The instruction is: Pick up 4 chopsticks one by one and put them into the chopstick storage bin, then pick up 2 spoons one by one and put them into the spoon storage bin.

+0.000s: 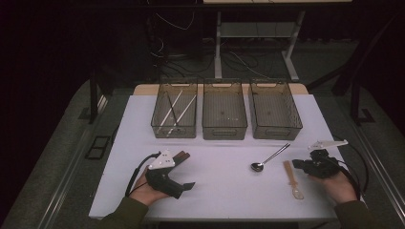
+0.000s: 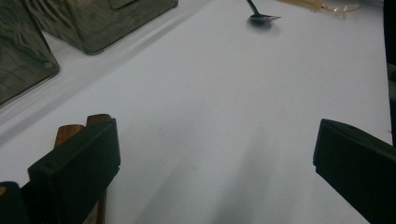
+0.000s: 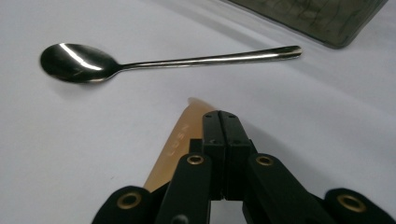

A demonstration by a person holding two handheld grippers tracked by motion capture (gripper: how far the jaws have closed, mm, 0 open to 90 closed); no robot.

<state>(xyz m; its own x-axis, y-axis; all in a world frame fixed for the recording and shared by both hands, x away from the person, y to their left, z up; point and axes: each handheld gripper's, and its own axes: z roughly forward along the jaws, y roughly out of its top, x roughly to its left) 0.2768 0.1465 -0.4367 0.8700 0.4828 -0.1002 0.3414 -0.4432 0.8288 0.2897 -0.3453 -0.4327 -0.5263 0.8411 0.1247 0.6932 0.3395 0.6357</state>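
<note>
A metal spoon (image 1: 270, 159) lies on the white table (image 1: 224, 191), bowl toward the person, and also shows in the right gripper view as the metal spoon (image 3: 140, 60). To its right lies an amber plastic spoon (image 1: 292, 179). My right gripper (image 1: 296, 164) is shut with nothing between its jaws. Its tips (image 3: 220, 122) hover just over the amber spoon's handle (image 3: 180, 140). My left gripper (image 1: 186, 171) rests at the front left, jaws wide open and empty (image 2: 215, 158). Two brown wooden pieces (image 2: 70, 130) lie against its far jaw.
Three dark see-through bins stand in a row at the back: the left bin (image 1: 174, 114) holds pale chopsticks, with the middle bin (image 1: 224, 112) and the right bin (image 1: 274, 112) beside it. The table's edges drop to a dark floor with cables behind.
</note>
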